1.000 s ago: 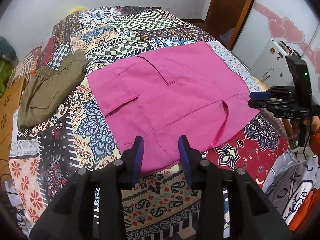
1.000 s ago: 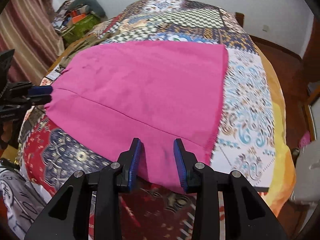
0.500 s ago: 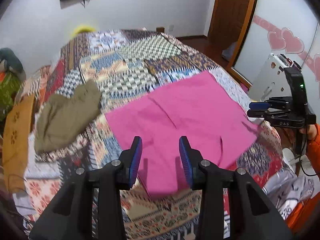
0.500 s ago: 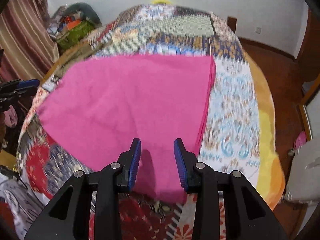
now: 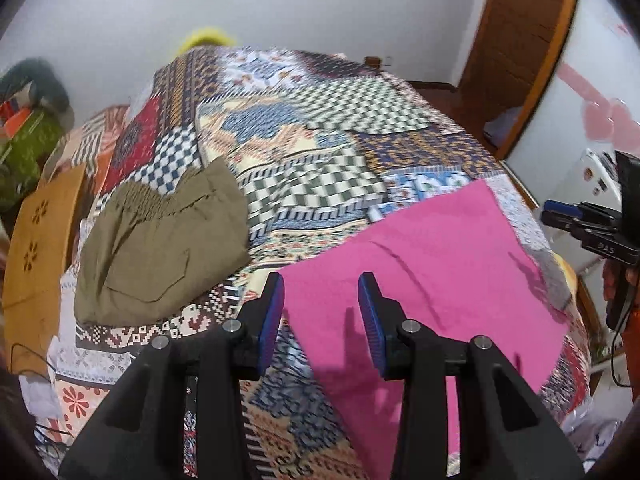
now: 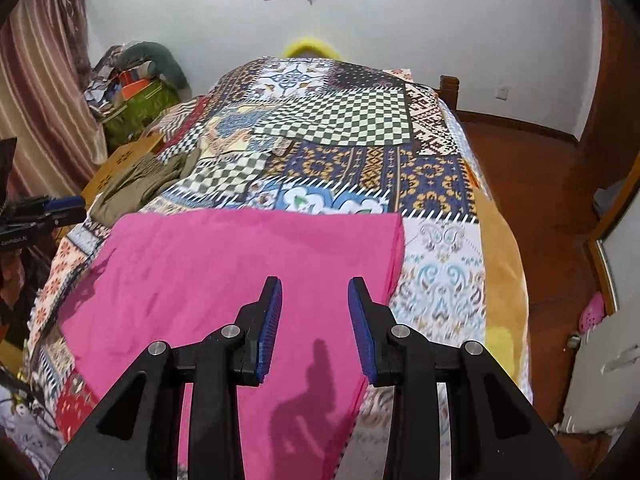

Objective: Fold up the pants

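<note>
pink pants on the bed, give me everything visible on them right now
The pink pants are a plain magenta woven-looking cloth, lying flat and smooth on the patchwork bedspread near its foot end. One long seam or crease runs across them in the left wrist view; the far edge is straight, and the right-hand edge shows stacked layers, so they look folded. The near part drapes toward the bed's edge. Gripper shadows fall on the cloth. Neither hand-held gripper touches them; the olive pants lie apart.

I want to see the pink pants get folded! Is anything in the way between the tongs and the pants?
Nothing visible is. The pink pants lie flat on the quilt, bare on top. Both left tongs and right tongs hang open above them, holding nothing. The olive pants lie off to the side, apart.
</note>
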### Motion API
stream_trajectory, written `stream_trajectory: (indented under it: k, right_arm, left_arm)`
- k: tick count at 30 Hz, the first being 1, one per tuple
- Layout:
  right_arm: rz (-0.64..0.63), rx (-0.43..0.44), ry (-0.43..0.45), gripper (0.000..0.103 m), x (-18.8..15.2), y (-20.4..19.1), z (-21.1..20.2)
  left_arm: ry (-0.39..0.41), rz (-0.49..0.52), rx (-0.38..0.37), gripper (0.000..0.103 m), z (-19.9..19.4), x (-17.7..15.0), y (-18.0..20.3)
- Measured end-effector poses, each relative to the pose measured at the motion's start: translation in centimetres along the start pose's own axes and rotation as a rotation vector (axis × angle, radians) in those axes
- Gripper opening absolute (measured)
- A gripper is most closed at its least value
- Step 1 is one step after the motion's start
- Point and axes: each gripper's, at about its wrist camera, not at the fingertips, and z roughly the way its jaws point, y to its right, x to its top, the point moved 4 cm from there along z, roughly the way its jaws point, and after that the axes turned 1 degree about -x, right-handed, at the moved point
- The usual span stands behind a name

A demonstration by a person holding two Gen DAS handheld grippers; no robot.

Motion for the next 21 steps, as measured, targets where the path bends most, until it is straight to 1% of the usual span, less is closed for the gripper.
stream_trajectory:
  k: [3,7,10,12,17,21]
  right_arm:
    - [0.009,-0.006,-0.01,0.031,0.7,0.7,1.2]
    - [0.014,-0.023,-0.025,0.031,1.3,1.5,3.0]
    - [0.025,-0.03,-0.04,0.031,1.6,2.4,4.5]
    - [0.036,-0.035,-0.051,0.031,1.8,3.0,5.4]
    - [0.058,-0.04,-0.065,0.031,2.3,4.3,7.2]
    - [0.071,-0.042,-0.076,0.031,2.6,5.1,8.4]
  left_arm:
    - [-0.022,-0.026,0.002,0.039,1.6,-0.2,-1.0]
    - [-0.073,-0.067,-0.025,0.04,3.9,-0.7,-1.9]
    - [-0.094,-0.092,-0.04,0.04,5.1,-1.2,-2.3]
    - [-0.097,-0.117,-0.069,0.04,5.8,-1.5,-2.8]
    - [-0.135,-0.191,-0.144,0.04,7.0,-1.9,-3.7]
    - [-0.129,-0.18,-0.135,0.04,7.5,-1.5,-3.6]
